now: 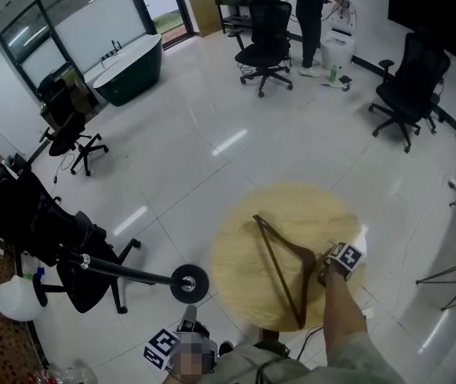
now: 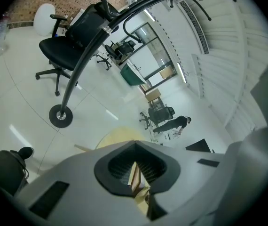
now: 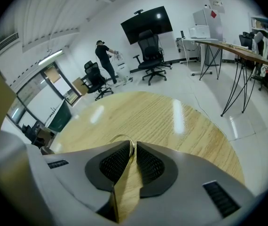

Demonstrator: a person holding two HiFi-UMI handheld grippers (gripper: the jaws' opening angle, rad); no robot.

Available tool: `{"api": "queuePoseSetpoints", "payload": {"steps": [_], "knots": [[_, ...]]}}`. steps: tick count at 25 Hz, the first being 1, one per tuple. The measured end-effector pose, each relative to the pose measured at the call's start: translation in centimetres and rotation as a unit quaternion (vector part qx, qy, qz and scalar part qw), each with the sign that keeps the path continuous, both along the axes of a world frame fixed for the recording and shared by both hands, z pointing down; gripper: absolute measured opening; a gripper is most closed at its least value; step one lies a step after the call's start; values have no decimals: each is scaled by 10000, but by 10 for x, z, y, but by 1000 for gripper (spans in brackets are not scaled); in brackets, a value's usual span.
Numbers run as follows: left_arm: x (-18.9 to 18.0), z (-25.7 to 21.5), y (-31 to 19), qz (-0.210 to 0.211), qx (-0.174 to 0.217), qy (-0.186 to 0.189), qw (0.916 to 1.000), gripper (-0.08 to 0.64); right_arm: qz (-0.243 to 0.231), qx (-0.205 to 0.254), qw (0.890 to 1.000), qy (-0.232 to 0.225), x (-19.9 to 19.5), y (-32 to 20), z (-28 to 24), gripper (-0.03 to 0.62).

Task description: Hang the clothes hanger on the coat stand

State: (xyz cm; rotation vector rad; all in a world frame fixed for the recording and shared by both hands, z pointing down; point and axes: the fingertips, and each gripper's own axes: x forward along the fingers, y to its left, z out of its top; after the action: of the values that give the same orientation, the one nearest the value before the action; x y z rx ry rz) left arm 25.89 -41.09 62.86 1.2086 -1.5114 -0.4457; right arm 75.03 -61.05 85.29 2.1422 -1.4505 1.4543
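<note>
A brown wooden clothes hanger (image 1: 278,272) lies flat on the round light-wood table (image 1: 292,206). My right gripper (image 1: 324,272) is at the hanger's right end. In the right gripper view its pads (image 3: 145,161) are closed on the hanger's wood (image 3: 124,192), and the metal hook (image 3: 120,138) curls out just past the tips (image 3: 130,145). The black coat stand (image 1: 124,272) rests on its round base (image 1: 190,283) left of the table. My left gripper (image 1: 190,317) hangs low near that base, its jaws (image 2: 135,147) together and empty, facing the stand's pole (image 2: 84,60).
A black office chair (image 1: 84,282) draped with dark clothes stands by the coat stand. More chairs (image 1: 264,38), a dark green tub (image 1: 128,70) and a standing person (image 1: 312,14) are farther off. Trestle desks (image 3: 228,51) stand to the right of the table.
</note>
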Motion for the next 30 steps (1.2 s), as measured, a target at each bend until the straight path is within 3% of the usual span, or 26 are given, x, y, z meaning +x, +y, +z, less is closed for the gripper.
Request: {"api": "queuePoseSetpoints", "payload": {"steps": [2,10,14,18,21,30], "knots": [[-3,0,2,-58,-3,-12,10000,17,33,66,9999,-68,-1,-2,-2,11],[-3,6,6,-124,-14,46,9999,17,-53,914,9954,-271,-7,-9,-25,5],[-3,8,8,-108,-32,78,9999,17,-142,1668,9852,-361,-19,-8,-59,2],[-7,10,13,-156,-42,86,9998,17,-691,2618,9625,-175,-49,-10,-127,2],[-14,11,22,-216,-25,132,9997,17,-1255,3082,9428,176,-79,-6,-172,2],[-141,-3,114,-423,244,438,9978,17,-2554,3561,8826,1701,-249,76,-255,2]]}}
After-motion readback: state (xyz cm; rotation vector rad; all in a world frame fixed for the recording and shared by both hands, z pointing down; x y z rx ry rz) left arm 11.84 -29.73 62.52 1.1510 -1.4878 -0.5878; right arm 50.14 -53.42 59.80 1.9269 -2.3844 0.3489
